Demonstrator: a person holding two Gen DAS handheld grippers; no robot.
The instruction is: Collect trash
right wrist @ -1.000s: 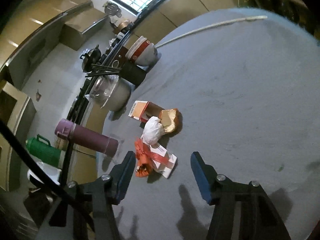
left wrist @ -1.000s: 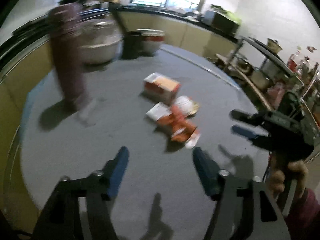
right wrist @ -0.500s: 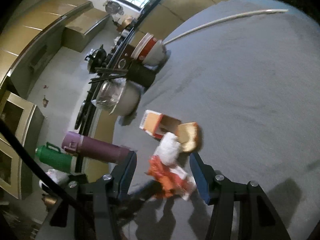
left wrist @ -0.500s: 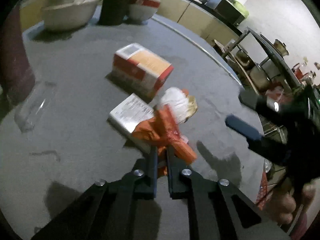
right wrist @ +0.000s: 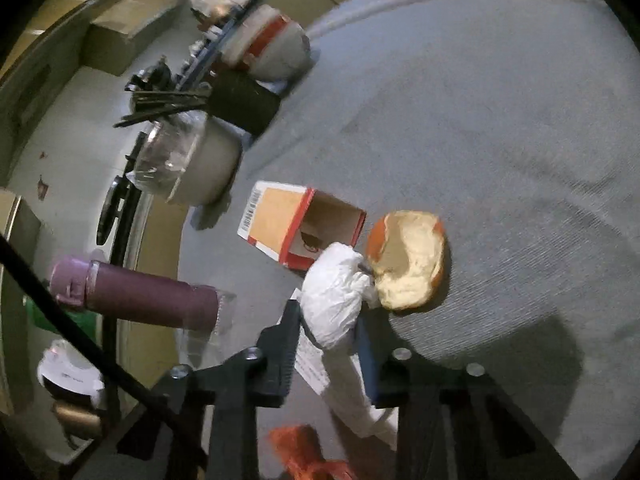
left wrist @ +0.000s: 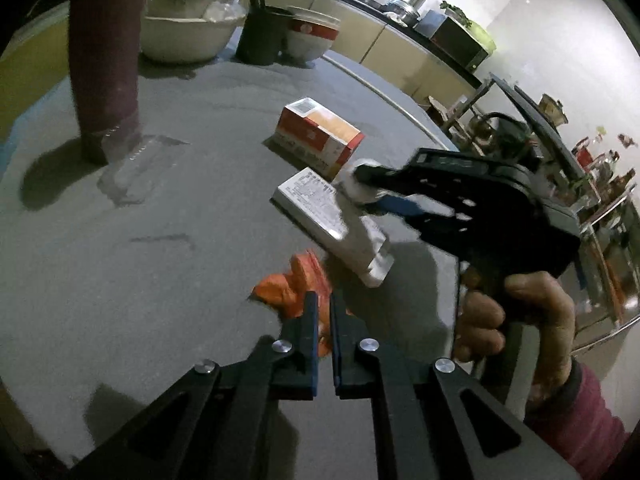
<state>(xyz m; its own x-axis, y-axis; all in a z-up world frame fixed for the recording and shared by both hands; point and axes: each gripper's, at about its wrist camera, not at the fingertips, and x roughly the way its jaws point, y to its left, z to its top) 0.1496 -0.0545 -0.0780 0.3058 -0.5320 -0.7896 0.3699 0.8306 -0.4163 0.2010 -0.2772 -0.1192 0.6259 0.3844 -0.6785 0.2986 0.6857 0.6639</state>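
**Both tools gripping, lift still to come**

While the trash lies heaped near the middle of the grey tabletop [left wrist: 168, 216], the step in hand looks like the pick-up itself; the left tool [left wrist: 325, 312] has its jaws together, pinching the orange wrapper [left wrist: 294, 286], which sits crumpled on the tabletop just in front of it; the right tool [right wrist: 332, 344] is clamped on the crumpled white paper [right wrist: 334, 300], which lies against the flat white carton [left wrist: 320, 208] and touches the bread bun [right wrist: 408, 260] beside it; the open orange box [right wrist: 296, 224] rests just behind them, untouched.

Next, by my reading, both pieces want lifting clear without dragging the carton or bun along, then carrying to a bin; no bin shows in either view, so where they go I cannot tell.

As for pose, both tools slope down toward the tabletop from the near side; the right one reaches in across the left wrist view, a hand [left wrist: 516, 312] wrapped round its handle, a dark red sleeve [left wrist: 576, 420] below; the maroon flask [left wrist: 106, 52] stands well apart.
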